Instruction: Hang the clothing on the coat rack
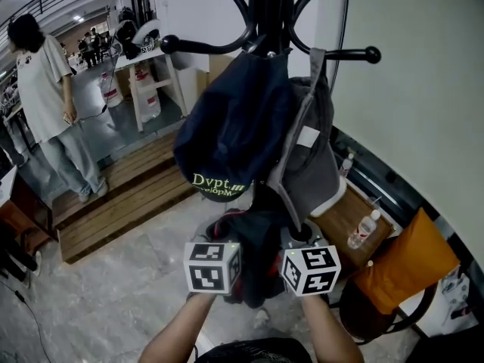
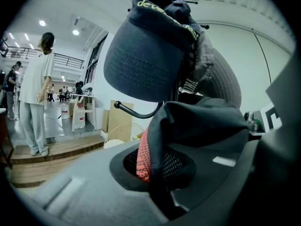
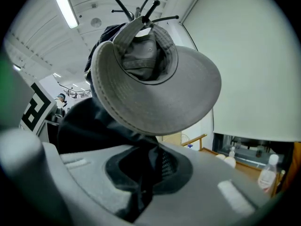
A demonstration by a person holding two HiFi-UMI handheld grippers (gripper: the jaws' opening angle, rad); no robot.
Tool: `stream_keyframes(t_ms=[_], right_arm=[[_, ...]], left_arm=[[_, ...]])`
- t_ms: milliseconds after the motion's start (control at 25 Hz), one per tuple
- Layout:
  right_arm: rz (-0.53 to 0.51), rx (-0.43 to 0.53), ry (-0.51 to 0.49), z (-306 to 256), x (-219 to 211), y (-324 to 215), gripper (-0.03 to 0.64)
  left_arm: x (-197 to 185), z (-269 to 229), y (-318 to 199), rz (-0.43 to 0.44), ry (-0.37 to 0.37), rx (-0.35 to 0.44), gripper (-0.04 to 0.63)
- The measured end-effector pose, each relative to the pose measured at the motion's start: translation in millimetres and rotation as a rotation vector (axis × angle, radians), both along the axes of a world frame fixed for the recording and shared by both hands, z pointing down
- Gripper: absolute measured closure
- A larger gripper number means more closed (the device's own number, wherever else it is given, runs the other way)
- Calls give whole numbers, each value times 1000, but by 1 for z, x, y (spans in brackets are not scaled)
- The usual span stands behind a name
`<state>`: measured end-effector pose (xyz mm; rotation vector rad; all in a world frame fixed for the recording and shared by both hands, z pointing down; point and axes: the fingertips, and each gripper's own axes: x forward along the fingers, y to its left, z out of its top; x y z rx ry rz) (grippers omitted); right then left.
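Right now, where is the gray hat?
In the head view, the gray hat hangs on the right side of the coat rack, beside the navy cap.

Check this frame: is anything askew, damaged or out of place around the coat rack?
Nothing stands out. The navy cap and grey hat hang from hooks of the coat rack; the left gripper and right gripper both clamp a dark garment below them.

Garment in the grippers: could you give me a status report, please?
Left gripper, right gripper: both shut on garment. Held below rack, not yet hung. Cap and hat hang directly above.
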<state>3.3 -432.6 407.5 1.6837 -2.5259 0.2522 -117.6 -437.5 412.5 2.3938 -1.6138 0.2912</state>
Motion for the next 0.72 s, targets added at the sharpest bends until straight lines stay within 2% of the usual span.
stream_keyframes(t_ms=[720], right_arm=[[-8,-54,19,29,-4,5,604]], left_arm=[[3,21,8,10,-6,-46,584]])
